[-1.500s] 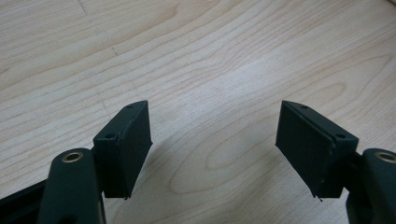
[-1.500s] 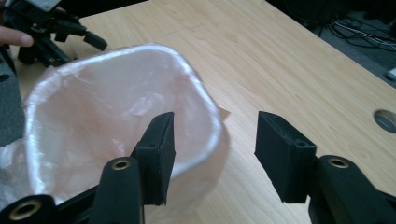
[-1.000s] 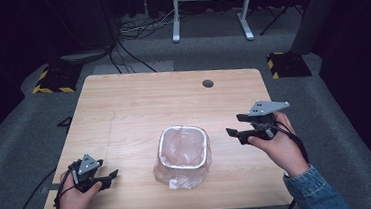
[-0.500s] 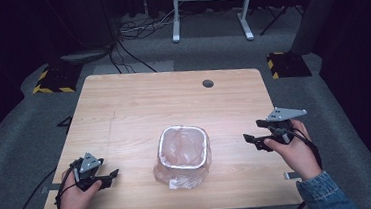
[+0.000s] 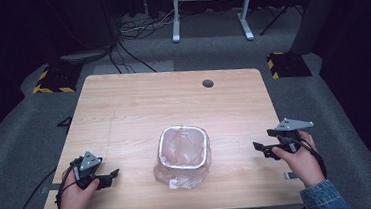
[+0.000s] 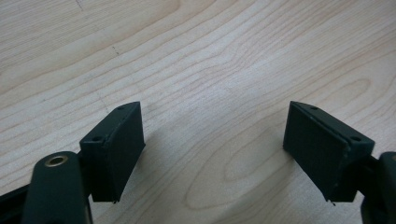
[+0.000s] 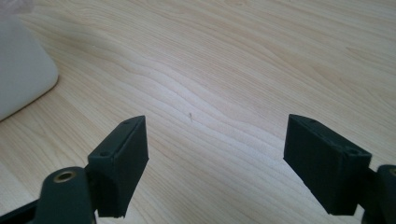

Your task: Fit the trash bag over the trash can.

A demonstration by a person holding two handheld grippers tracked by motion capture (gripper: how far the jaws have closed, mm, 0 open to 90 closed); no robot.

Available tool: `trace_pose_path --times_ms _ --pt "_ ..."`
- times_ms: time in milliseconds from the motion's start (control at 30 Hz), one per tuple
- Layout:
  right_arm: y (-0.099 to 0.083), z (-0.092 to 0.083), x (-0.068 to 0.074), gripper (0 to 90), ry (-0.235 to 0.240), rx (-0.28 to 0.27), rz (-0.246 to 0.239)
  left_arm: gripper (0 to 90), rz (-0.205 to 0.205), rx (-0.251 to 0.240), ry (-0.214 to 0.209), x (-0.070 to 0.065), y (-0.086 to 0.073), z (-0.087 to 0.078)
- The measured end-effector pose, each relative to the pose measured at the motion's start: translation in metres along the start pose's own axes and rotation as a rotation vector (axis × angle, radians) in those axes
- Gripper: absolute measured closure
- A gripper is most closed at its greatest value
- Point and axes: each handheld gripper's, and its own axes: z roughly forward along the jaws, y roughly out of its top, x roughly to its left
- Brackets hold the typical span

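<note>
My left tool [image 5: 110,176] rests near the table's [image 5: 173,98] front left corner, jaws just spread wide over bare wood, gripping nothing. My right tool [image 5: 260,148] hovers by the right edge, its jaws likewise just opened and empty. Between them, well apart from both, stands a bin [image 5: 183,155] lined with a clear plastic bag; contents unclear.

No text, label, brand or number can be read anywhere. The yellow-and-black hazard stripes [image 5: 51,81] on the floor blocks carry no words.
</note>
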Motion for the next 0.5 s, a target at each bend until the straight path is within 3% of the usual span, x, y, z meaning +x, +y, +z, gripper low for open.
trace_pose_path --times_ms 200,500 --pt "-0.016 0.005 -0.002 20.1 -0.012 0.0 0.018 18.3 -0.02 0.003 -0.01 0.002 0.0 0.001" --pt "-0.042 0.015 -0.002 19.6 -0.028 0.046 0.025 17.7 -0.027 0.004 -0.015 0.002 0.0 0.001"
